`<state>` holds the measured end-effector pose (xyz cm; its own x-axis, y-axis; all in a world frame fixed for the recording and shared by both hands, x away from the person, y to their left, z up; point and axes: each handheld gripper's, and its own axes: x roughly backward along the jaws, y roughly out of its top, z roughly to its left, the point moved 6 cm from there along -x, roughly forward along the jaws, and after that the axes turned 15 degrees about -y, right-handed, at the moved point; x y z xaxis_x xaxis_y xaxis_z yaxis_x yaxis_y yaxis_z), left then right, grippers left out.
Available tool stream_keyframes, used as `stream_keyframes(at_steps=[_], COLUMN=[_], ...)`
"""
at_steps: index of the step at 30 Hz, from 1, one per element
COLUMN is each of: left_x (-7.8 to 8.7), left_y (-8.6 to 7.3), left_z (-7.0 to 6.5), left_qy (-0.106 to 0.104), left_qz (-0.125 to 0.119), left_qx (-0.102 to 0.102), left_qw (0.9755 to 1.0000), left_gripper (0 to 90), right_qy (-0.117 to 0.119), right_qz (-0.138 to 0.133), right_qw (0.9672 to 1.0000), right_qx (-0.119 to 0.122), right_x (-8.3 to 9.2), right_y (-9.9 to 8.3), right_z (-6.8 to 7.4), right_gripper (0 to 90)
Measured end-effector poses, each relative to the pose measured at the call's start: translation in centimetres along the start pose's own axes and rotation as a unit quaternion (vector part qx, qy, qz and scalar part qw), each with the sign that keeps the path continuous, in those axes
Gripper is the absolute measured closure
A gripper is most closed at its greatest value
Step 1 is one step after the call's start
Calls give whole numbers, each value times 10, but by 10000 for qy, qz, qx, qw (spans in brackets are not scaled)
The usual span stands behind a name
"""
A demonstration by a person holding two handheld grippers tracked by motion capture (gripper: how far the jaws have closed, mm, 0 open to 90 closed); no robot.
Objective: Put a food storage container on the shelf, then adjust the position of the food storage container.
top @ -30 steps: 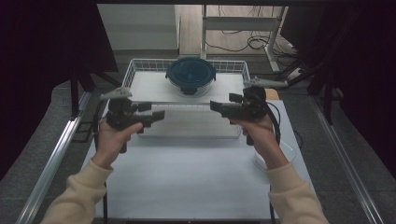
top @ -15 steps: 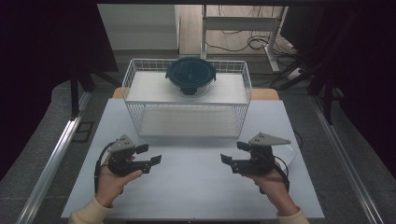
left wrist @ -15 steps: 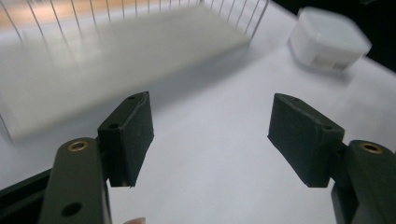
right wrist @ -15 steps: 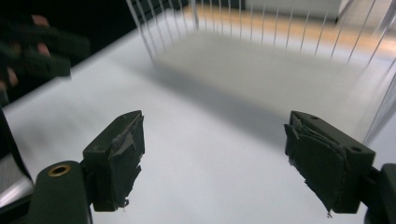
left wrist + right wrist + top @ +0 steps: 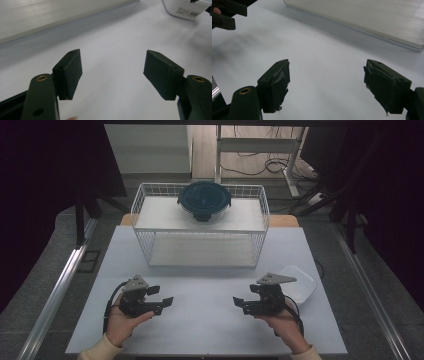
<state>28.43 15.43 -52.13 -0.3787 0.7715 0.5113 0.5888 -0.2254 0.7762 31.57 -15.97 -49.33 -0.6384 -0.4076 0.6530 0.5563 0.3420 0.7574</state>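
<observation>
In the high view, the left gripper [image 5: 162, 301] sits in the lower left of the frame and the right gripper [image 5: 241, 302] in the lower right, each held low over the white table [image 5: 210, 330] in a person's hand, tips pointing toward each other across a bare stretch of tabletop. In the left gripper view its jaws stand wide apart with nothing between them. The right gripper's jaws have just been closing a little, yet in its own view they are wide too, with only table between the worn, frayed pads [image 5: 278, 85].

Nearest the right gripper, just to its right in the lower right of the high view, lies a clear plastic container [image 5: 299, 282]: shallow, see-through, with rounded corners, resting flat on the table. It appears again at the upper right of the left gripper view [image 5: 185, 8], showing a small barcode label.

In the upper middle stands a white wire basket [image 5: 145, 205] with a dark blue round lidded bowl [image 5: 204, 200] inside it.
</observation>
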Motion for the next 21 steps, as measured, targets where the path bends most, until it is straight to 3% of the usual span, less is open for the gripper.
stream_keyframes(at_steps=[7,13,21], left_x=[-1,-4,5], left_y=[-3,-3,-12], left_z=[3,1,3], left_qy=[73,-66,-19], left_qz=[35,78,68], left_qx=[2,9,45], left_qw=[10000,9999,10000], left_gripper=[271,266,262], right_qy=[22,-56,-98], right_qz=[89,99,66], right_qw=[9999,9999,9999], right_qx=[86,33,-2], right_x=[-3,2,3], right_y=[-1,-2,11], right_z=[1,-6,-12], right_gripper=[216,233,249])
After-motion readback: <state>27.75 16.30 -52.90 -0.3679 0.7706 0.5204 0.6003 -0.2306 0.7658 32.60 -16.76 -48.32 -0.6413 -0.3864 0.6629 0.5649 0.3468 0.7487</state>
